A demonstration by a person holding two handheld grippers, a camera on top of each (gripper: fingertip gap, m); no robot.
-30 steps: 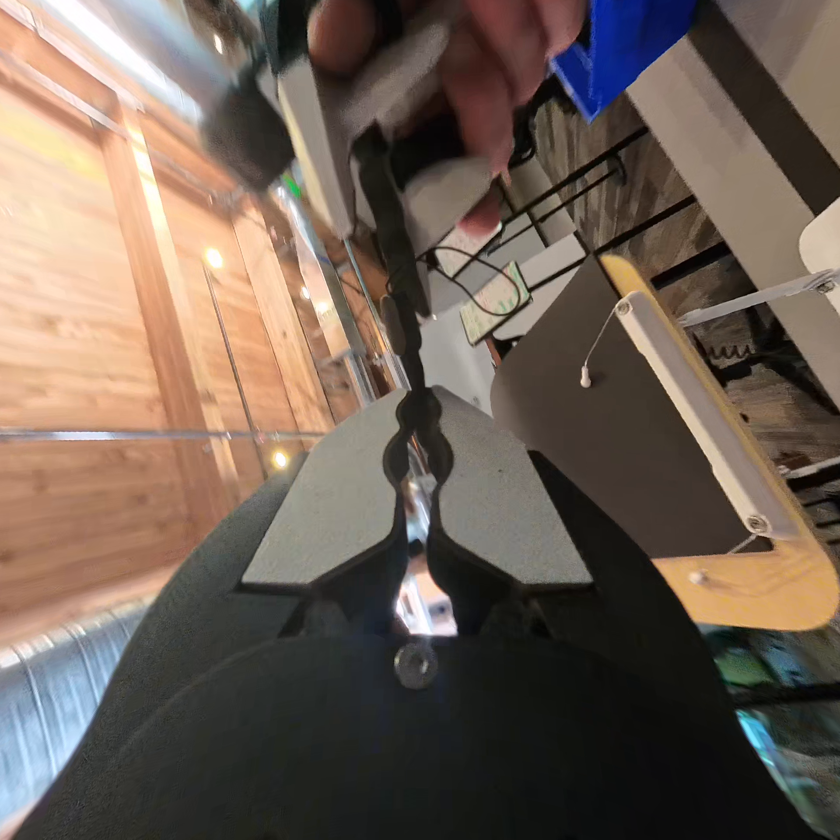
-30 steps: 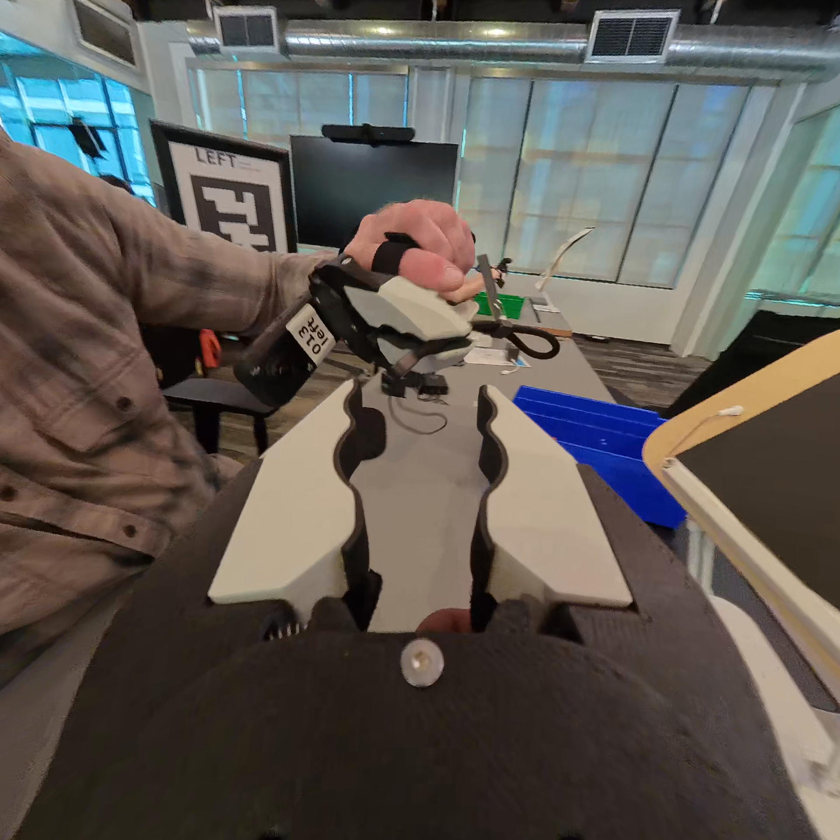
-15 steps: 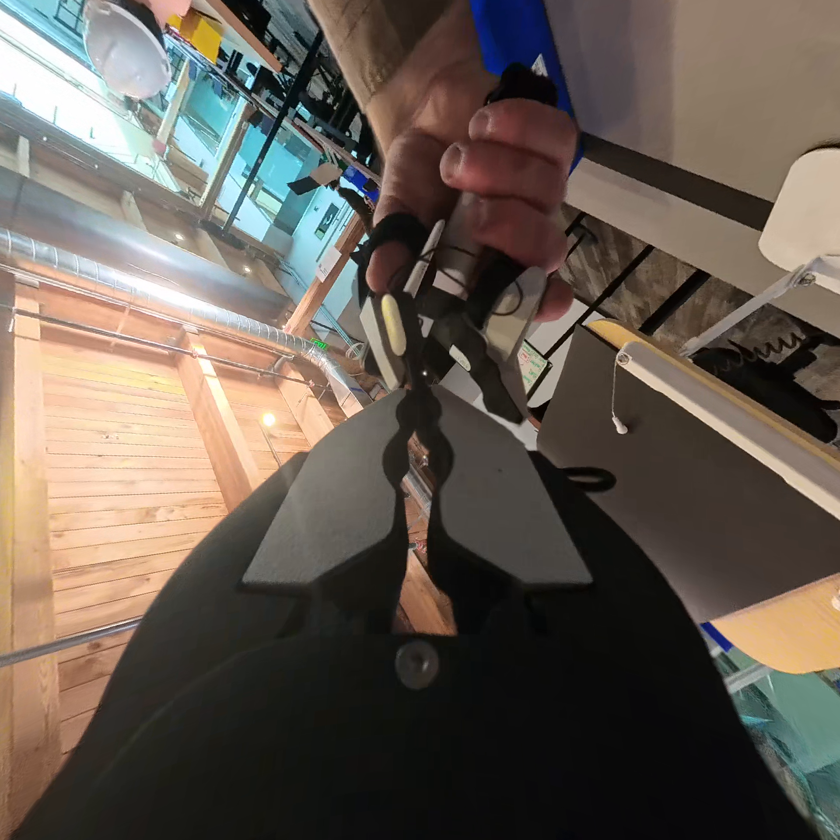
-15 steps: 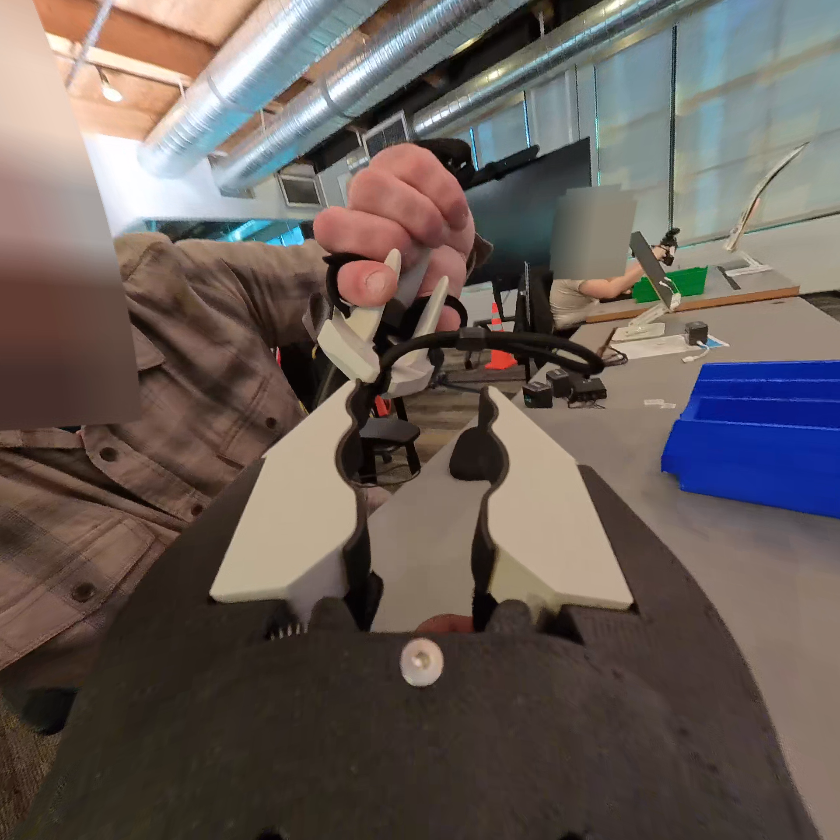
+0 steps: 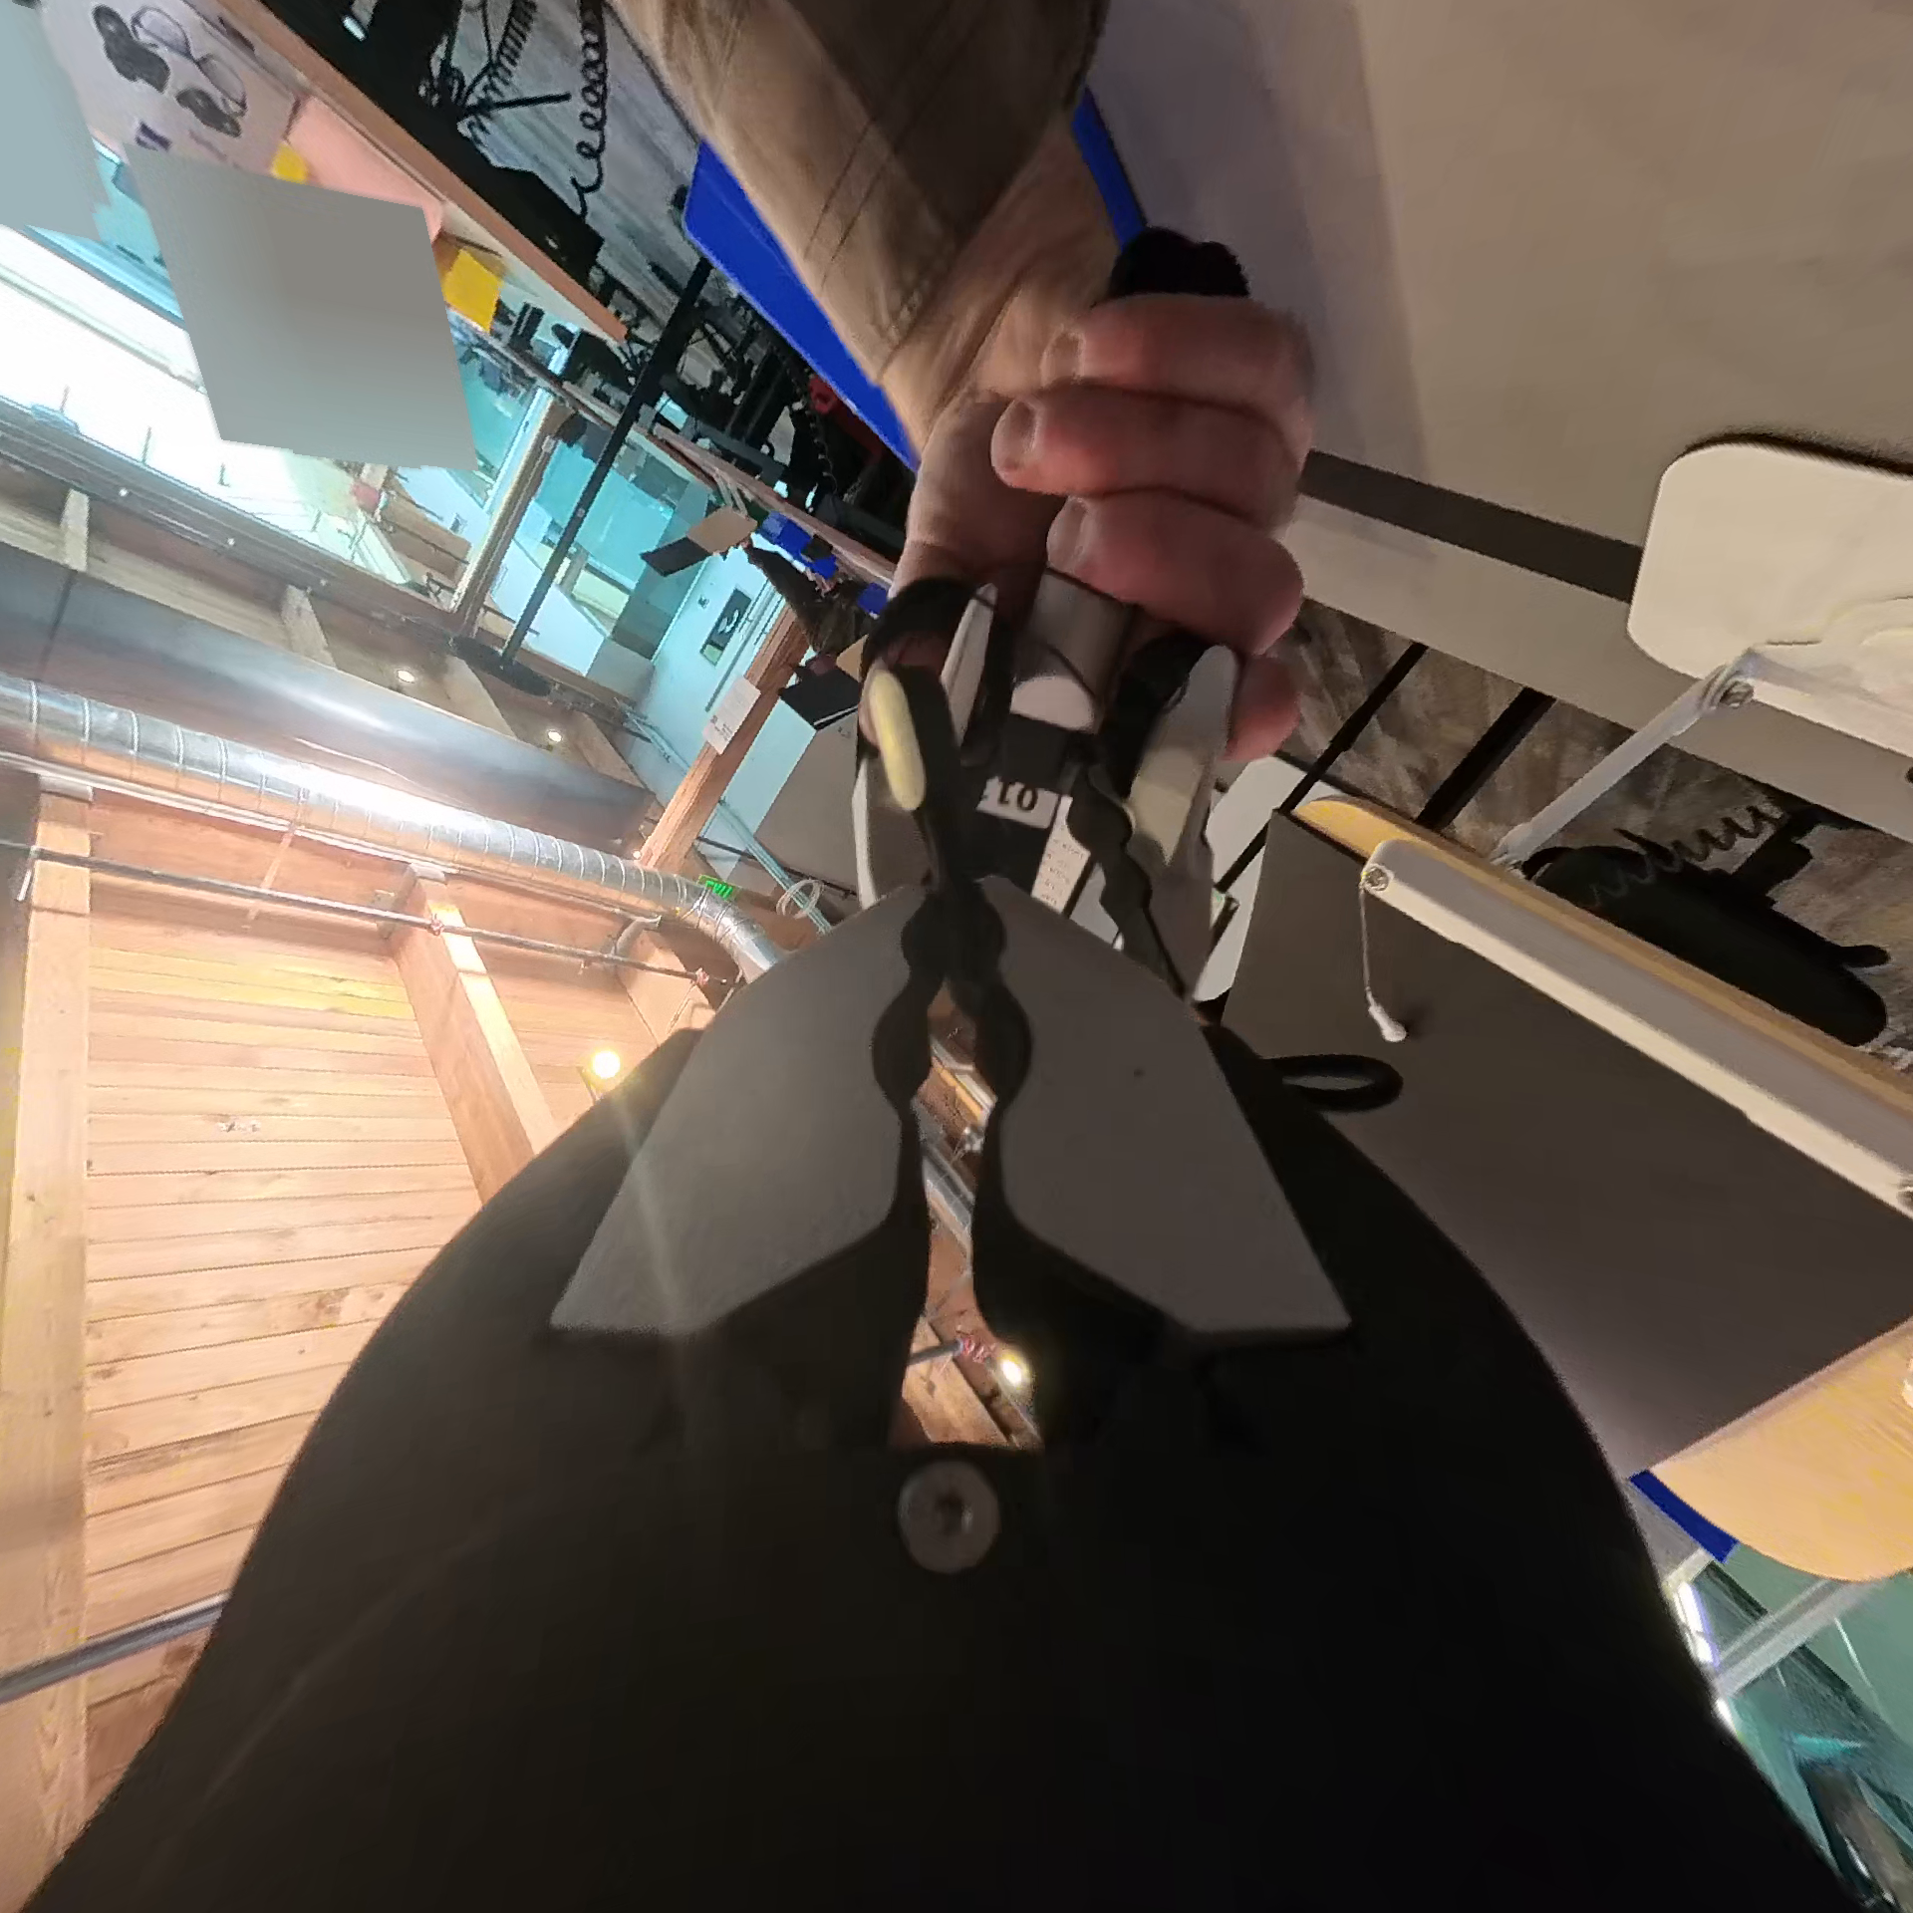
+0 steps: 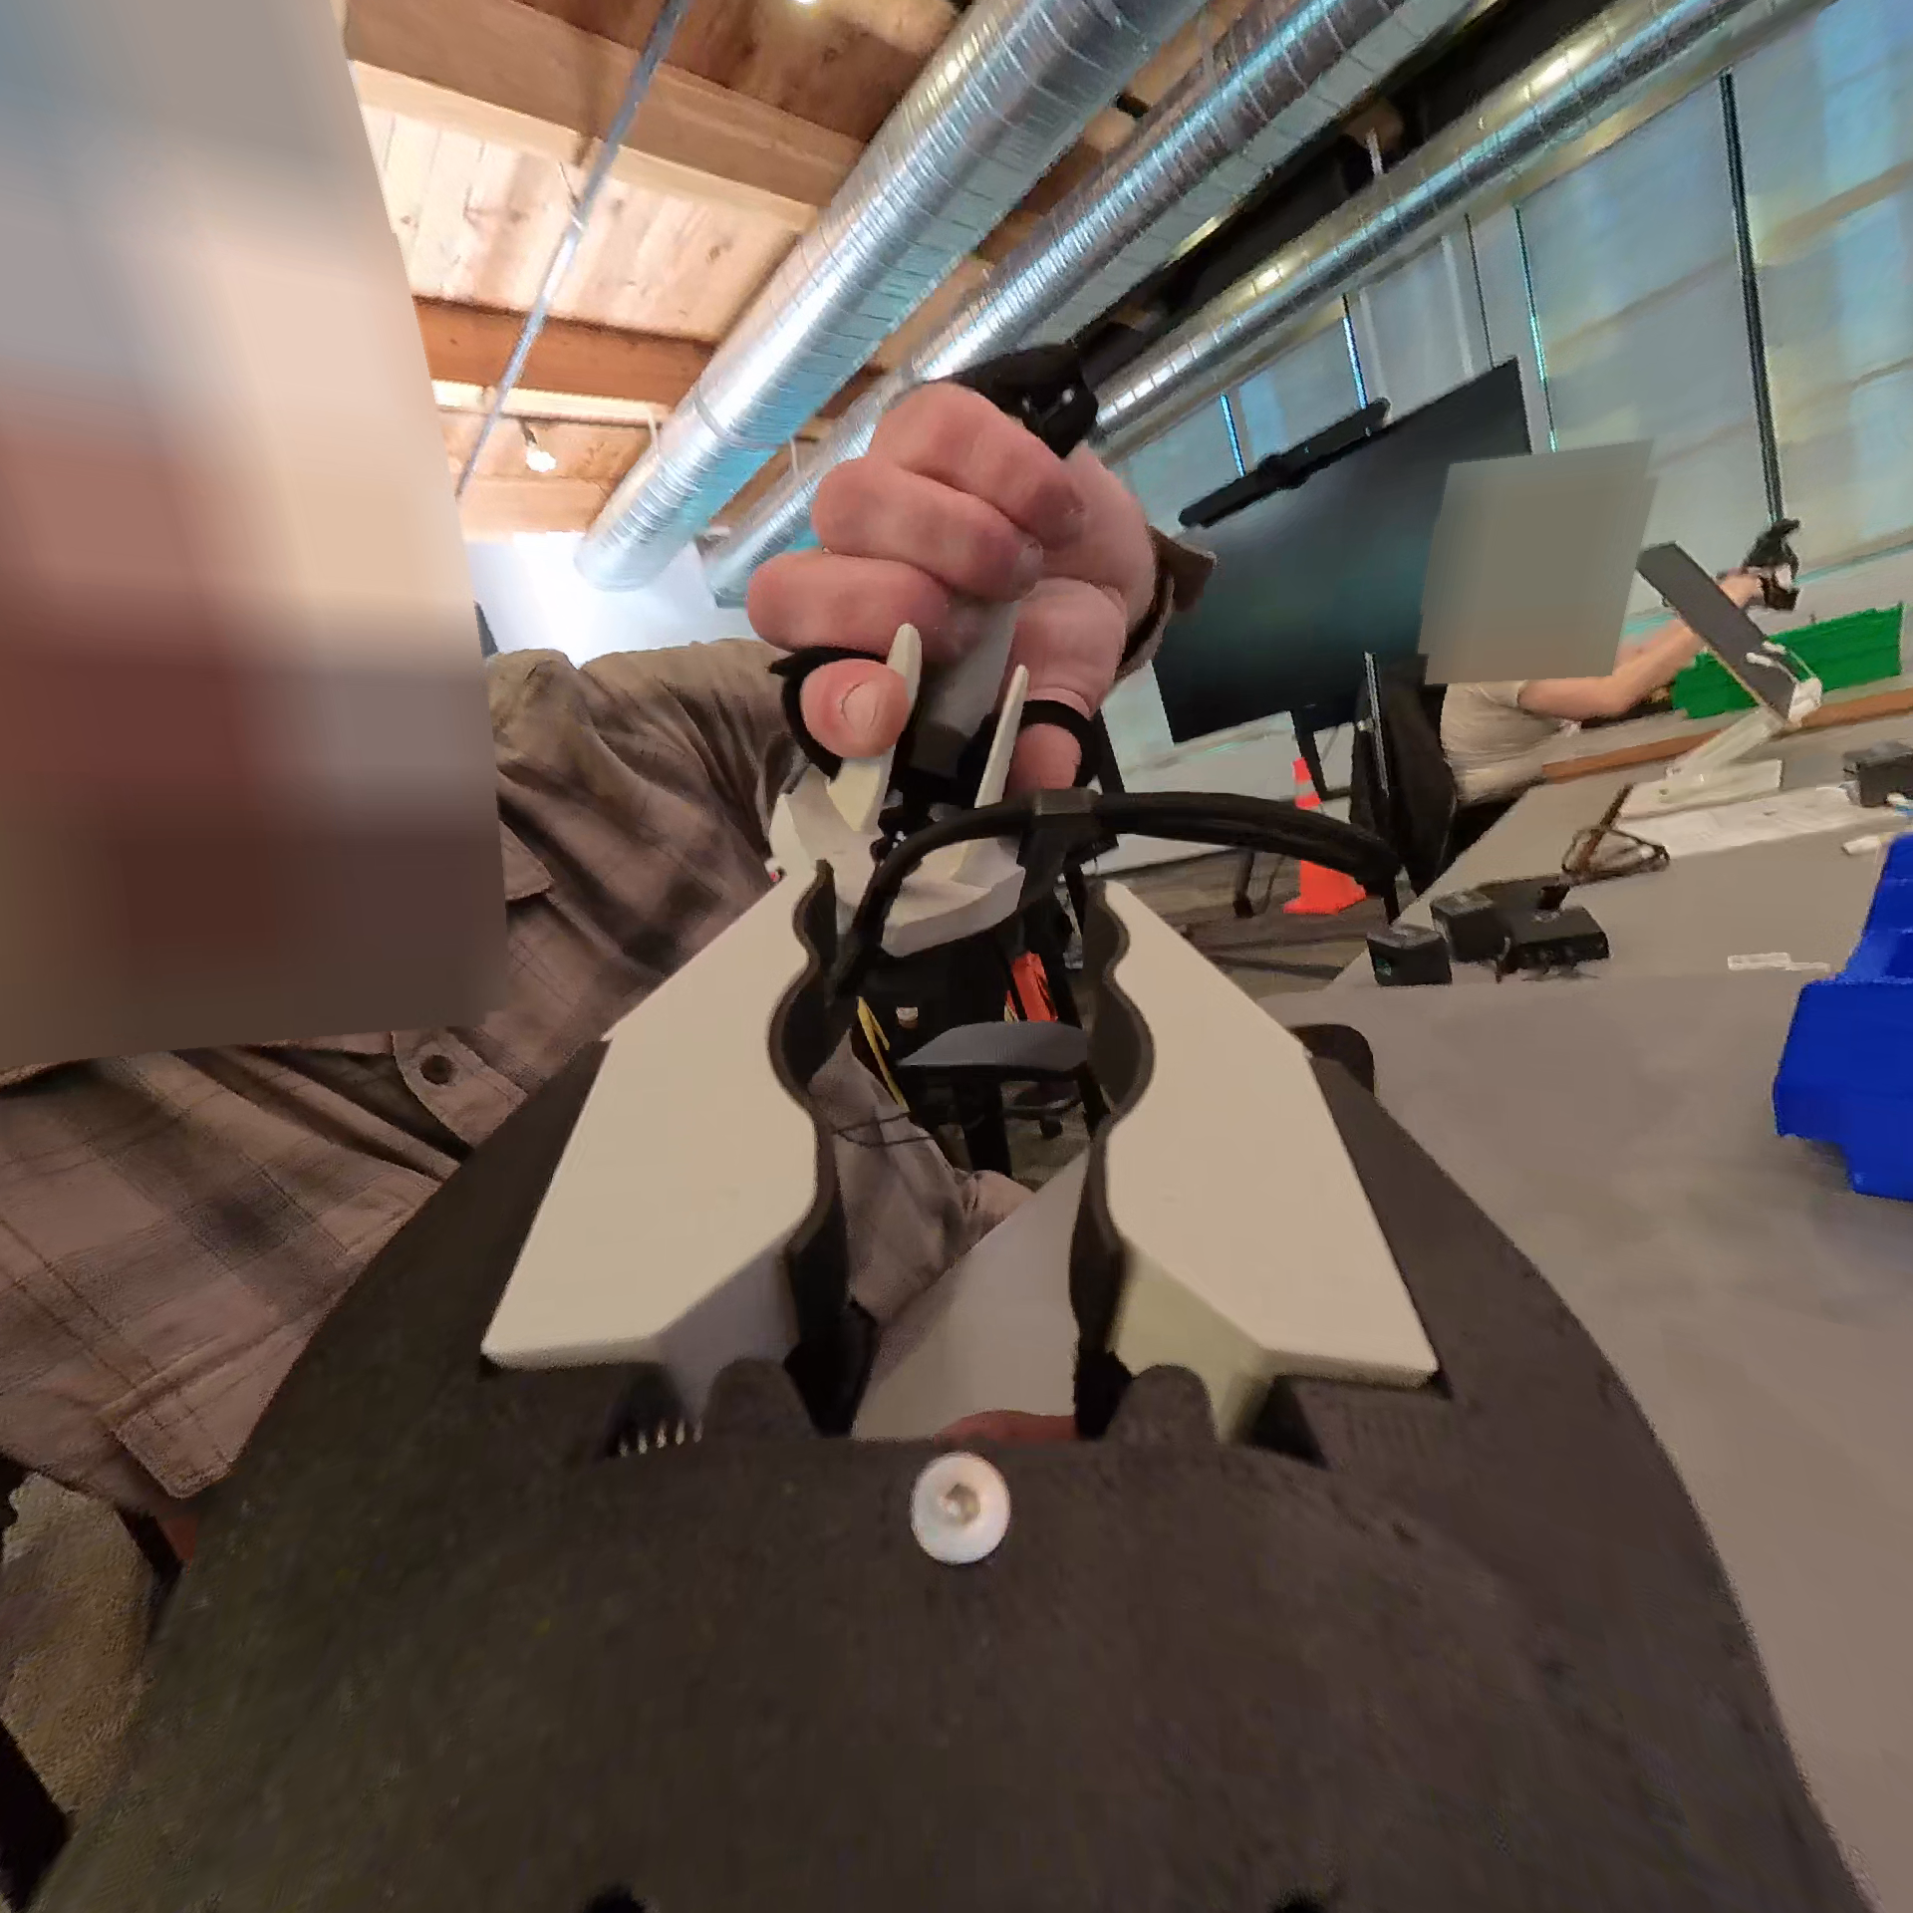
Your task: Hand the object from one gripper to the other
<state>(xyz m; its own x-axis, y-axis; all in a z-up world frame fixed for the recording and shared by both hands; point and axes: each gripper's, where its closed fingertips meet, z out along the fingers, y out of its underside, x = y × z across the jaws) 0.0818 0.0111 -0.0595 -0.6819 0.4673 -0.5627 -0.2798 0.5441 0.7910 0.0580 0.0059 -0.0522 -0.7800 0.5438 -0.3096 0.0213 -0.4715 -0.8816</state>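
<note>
Midair, black cable bundle (image 6: 1190, 818) pinched in left claw (image 5: 947, 911), across open right claw (image 6: 958, 911).

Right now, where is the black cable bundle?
In the right wrist view, the black cable bundle is at centre, clamped in the left gripper. It lies just beyond the fingertips of the open right gripper and arches rightward above the grey table.

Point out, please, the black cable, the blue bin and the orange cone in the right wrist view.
black cable (image 6: 1222, 813): right wrist view, middle of its arc.
blue bin (image 6: 1843, 1097): right wrist view, its front wall.
orange cone (image 6: 1317, 849): right wrist view, its body.
</note>
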